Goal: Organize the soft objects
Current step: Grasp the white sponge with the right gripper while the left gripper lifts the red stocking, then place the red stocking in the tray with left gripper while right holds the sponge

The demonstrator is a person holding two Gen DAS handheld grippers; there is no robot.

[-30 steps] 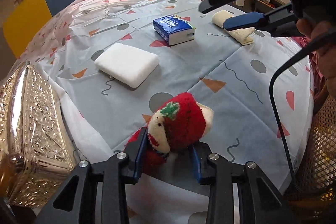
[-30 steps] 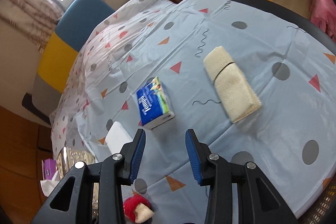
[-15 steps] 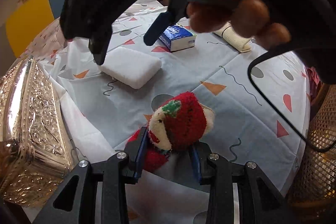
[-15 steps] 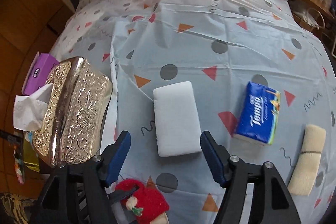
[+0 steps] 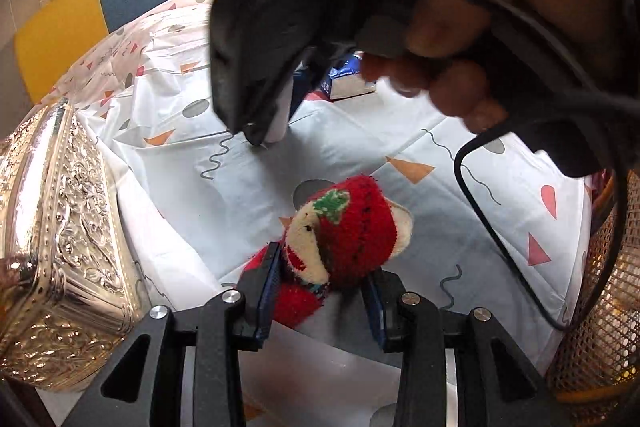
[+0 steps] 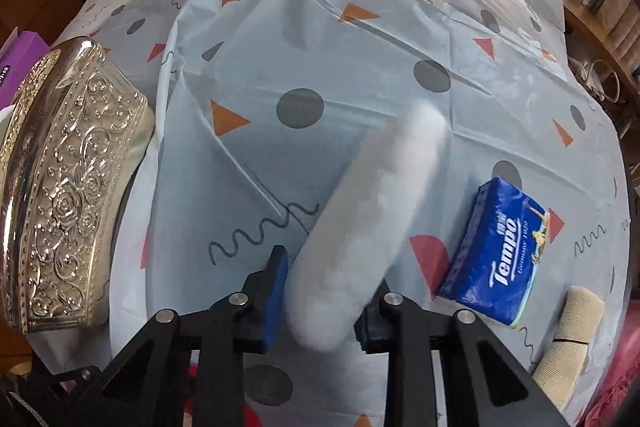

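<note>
My left gripper [image 5: 322,291] is shut on a red and cream plush toy [image 5: 344,231] and holds it just above the patterned tablecloth [image 5: 240,187]. My right gripper [image 6: 320,291] is shut on a white sponge block [image 6: 372,223], tilted up on edge above the cloth. In the left wrist view the right gripper [image 5: 268,123] and the hand holding it fill the top, with the sponge [image 5: 280,115] between its fingers. A blue Tempo tissue pack [image 6: 500,259] and a rolled beige cloth [image 6: 568,343] lie to the right.
An ornate silver box [image 6: 68,179] stands at the table's left edge, also in the left wrist view [image 5: 56,247]. A purple tissue box [image 6: 20,59] sits behind it. A wicker basket [image 5: 600,307] is at the right. A black cable [image 5: 480,207] hangs from the right gripper.
My right gripper came down over the white sponge, shut on it and tipped it up off the cloth. My left gripper kept holding the plush toy in place.
</note>
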